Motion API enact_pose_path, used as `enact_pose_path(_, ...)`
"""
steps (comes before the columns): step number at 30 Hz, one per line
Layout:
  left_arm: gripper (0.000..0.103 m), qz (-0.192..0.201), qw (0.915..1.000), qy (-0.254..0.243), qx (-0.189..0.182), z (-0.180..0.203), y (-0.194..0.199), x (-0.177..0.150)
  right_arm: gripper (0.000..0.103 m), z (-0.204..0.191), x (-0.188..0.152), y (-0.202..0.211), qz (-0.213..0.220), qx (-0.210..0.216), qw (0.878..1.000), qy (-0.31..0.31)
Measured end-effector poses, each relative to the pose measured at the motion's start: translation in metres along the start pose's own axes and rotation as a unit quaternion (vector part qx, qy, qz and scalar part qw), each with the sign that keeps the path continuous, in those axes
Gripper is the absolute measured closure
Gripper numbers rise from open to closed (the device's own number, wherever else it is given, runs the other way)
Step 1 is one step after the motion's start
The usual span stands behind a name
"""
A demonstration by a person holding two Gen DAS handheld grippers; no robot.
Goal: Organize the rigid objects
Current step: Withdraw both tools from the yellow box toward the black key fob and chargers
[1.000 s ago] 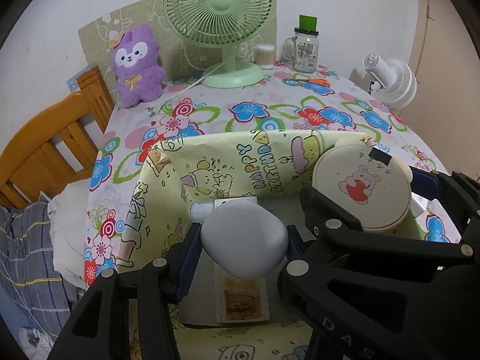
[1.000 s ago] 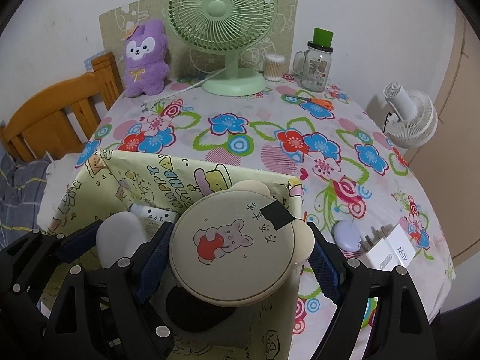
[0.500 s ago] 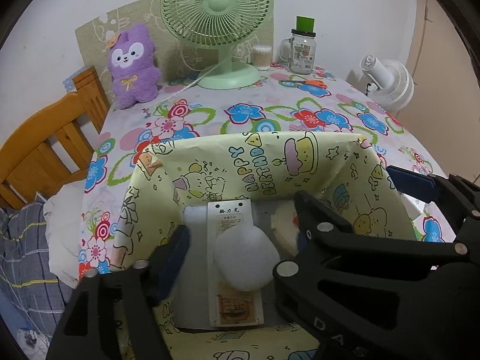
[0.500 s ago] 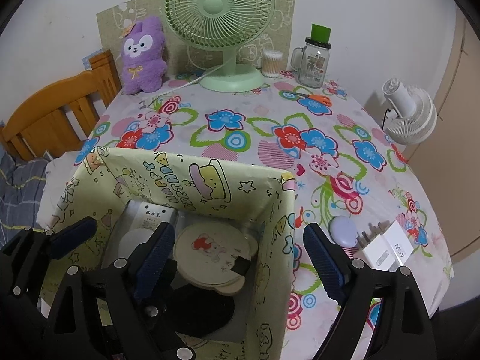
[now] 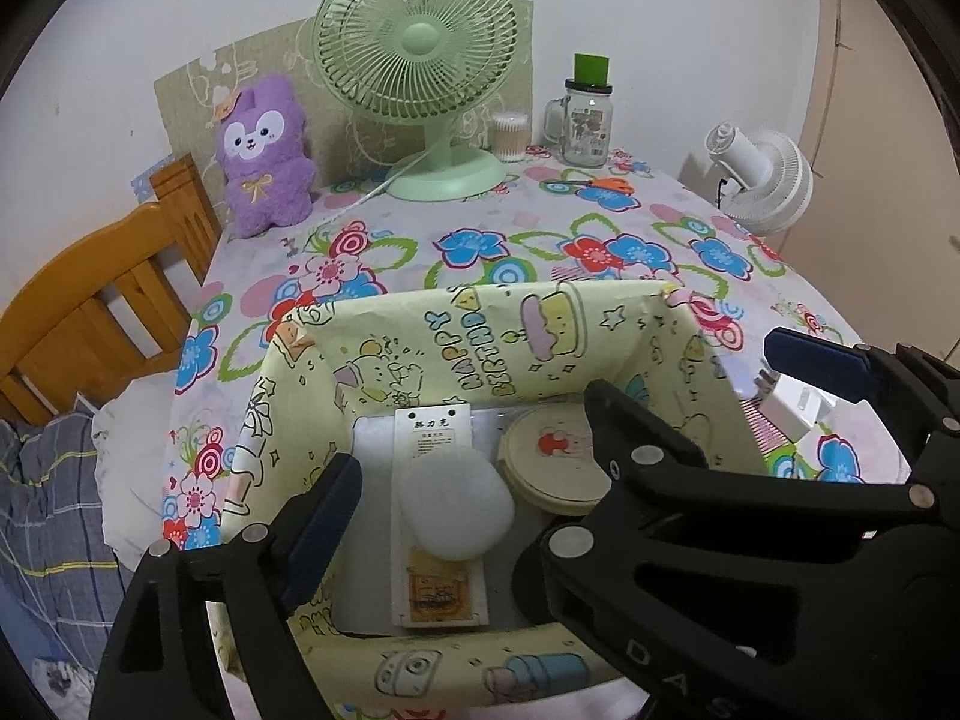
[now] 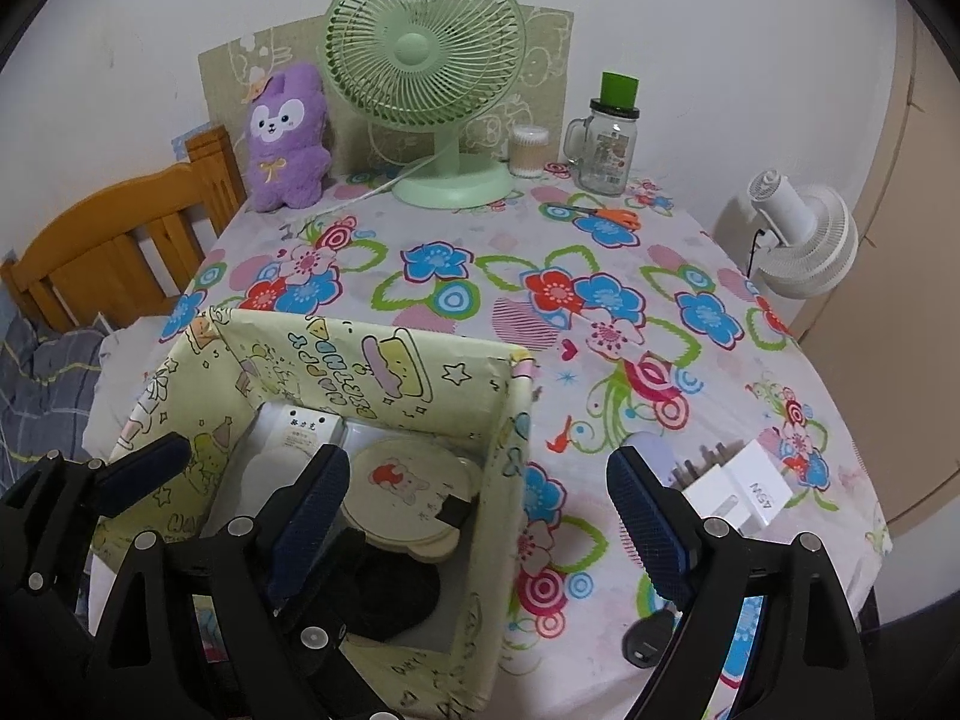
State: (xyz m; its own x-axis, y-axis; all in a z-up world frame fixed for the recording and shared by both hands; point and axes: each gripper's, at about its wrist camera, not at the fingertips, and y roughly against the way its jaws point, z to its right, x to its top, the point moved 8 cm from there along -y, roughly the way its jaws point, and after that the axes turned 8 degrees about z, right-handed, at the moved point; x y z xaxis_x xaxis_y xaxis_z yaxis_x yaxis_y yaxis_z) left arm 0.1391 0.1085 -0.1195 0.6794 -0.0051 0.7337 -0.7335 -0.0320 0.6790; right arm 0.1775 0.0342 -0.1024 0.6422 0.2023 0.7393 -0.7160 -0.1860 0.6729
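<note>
A yellow cartoon-print box (image 5: 480, 330) stands at the near left of the flowered table. In it lie a pale oval pad (image 5: 456, 504) on a white card pack (image 5: 438, 600), a round cream tin with a bear picture (image 5: 552, 462) and a black item (image 6: 390, 594). My left gripper (image 5: 471, 426) hangs open above the box, holding nothing. My right gripper (image 6: 477, 456) is open and empty too, straddling the box's right wall (image 6: 510, 450). Right of the box lie a lilac oval item (image 6: 651, 450), a white plug (image 6: 738, 492) and a small black item (image 6: 648, 639).
At the table's back stand a green fan (image 6: 426, 54), a purple plush (image 6: 288, 132), a cotton swab pot (image 6: 528, 150) and a glass jar mug (image 6: 606, 144), with orange scissors (image 6: 606, 215) nearby. A white clip fan (image 6: 804, 234) is at the right edge, a wooden frame (image 6: 120, 228) at the left.
Both grippers opened and drew back upward. The pale oval pad left the left gripper and the round tin left the right one; both now lie in the box.
</note>
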Motion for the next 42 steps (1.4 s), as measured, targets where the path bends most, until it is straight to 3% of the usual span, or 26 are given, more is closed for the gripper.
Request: enact_pose_path(42,0.015,0.055,0.9977,-0.038,-0.011,0.087,0.061,0.018,0.013,0.083,-0.003,0.078,0.053,-0.019,0.998,-0.032)
